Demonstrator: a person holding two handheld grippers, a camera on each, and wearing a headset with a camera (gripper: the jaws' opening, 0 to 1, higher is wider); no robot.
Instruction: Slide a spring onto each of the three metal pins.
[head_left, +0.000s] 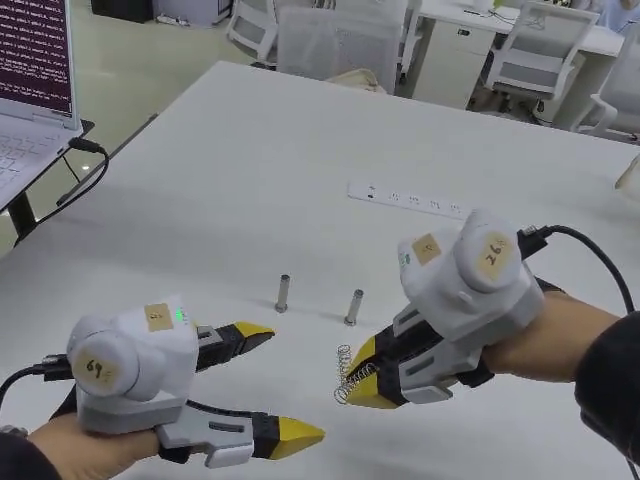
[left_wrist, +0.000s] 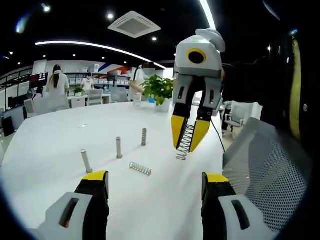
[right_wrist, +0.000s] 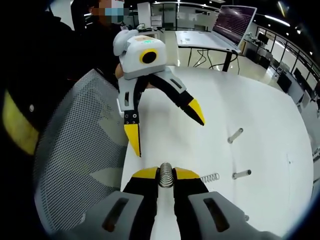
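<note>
Two bare metal pins (head_left: 283, 292) (head_left: 354, 306) stand upright on the white table (head_left: 250, 150). In the left gripper view these pins (left_wrist: 86, 161) (left_wrist: 119, 148) stand beside a third pin (left_wrist: 143, 136) that looks ribbed, as if a spring sits on it. A loose spring (left_wrist: 140, 168) (right_wrist: 210, 177) lies flat near them. My right gripper (head_left: 365, 385) (left_wrist: 186, 137) (right_wrist: 166, 175) is shut on another spring (head_left: 355, 383) (right_wrist: 166, 177), held just above the table near the pins. My left gripper (head_left: 280, 385) (left_wrist: 155, 180) (right_wrist: 165, 127) hovers open, holding nothing.
A white power strip (head_left: 410, 200) lies behind the pins. A laptop (head_left: 30, 80) with a cable (head_left: 85, 185) sits off the table's left edge. Office chairs (head_left: 330, 45) stand at the far side, and a mesh chair (left_wrist: 270, 165) is close to me.
</note>
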